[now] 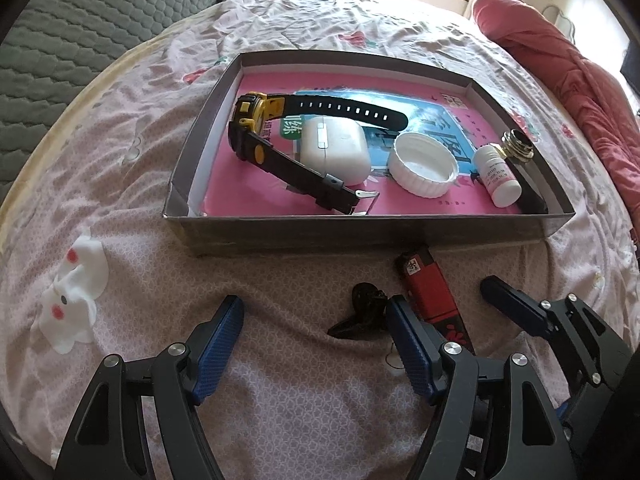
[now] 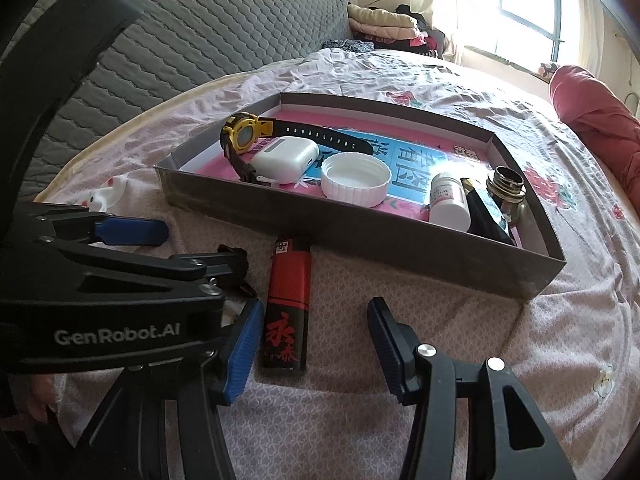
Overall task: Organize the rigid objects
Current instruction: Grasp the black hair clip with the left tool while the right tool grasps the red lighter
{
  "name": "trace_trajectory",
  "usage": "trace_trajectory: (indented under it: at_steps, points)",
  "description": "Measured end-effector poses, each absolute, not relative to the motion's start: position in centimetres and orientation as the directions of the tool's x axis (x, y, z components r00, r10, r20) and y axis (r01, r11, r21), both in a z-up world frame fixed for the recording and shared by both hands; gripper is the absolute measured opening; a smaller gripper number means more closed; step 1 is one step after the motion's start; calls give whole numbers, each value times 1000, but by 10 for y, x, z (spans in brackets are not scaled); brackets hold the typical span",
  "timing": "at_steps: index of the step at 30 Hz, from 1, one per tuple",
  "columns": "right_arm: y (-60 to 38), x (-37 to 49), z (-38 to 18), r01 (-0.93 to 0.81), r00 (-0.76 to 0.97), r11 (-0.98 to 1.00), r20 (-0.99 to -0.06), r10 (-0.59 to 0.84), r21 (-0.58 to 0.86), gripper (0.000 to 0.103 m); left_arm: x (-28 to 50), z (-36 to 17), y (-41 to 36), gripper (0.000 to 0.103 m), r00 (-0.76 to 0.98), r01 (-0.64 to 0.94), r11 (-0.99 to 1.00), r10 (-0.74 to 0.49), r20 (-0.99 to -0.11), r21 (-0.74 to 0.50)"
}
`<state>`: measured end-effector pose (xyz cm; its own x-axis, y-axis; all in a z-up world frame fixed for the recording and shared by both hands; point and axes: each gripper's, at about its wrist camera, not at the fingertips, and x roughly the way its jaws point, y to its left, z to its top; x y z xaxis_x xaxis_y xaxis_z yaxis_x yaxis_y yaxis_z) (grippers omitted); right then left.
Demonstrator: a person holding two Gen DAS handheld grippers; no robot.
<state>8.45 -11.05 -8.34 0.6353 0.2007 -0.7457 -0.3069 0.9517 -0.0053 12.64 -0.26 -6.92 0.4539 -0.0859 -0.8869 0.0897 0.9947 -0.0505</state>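
Right wrist view: both my grippers gape over the bedsheet.
My right gripper [image 2: 314, 336] straddles the lighter [image 2: 287, 304]; left gripper [image 1: 314, 328] holds nothing.

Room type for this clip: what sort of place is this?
Most likely a bedroom at home: the box sits on a bed with a wrinkled pink floral sheet, beside a grey quilted headboard or cover, with folded bedding and a sunlit window behind.

A bed [image 1: 304, 412] under a wrinkled pink patterned sheet — a grey quilted cover [image 2: 224, 28] behind it, a red quilt [image 1: 560, 64] bunched at one side, folded clothes [image 2: 384, 24] near the bright window [image 2: 528, 16].
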Motion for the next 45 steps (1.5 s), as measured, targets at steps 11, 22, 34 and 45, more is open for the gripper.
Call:
trace_trajectory:
  at_steps: [11,22,34,45]
  points:
    - [-110,91,-88,-327,622,945,-760,189,-32,47,126,-72,-8,74,441,107,993,-96,-892,-54]
    - [-125,88,-85,-324,618,945,-767,172,-49,31,128,-74,-15,66,433,129,989,-118,-894,-68]
    - [-146,87,-82,-311,608,950,-774,180,-24,23,122,-74,-37,48,449,196,980,-125,-885,-39]
    - [-150,91,-82,-325,588,946,-782,207,6,23,128,-76,-34,24,443,190,980,-140,-886,-60]
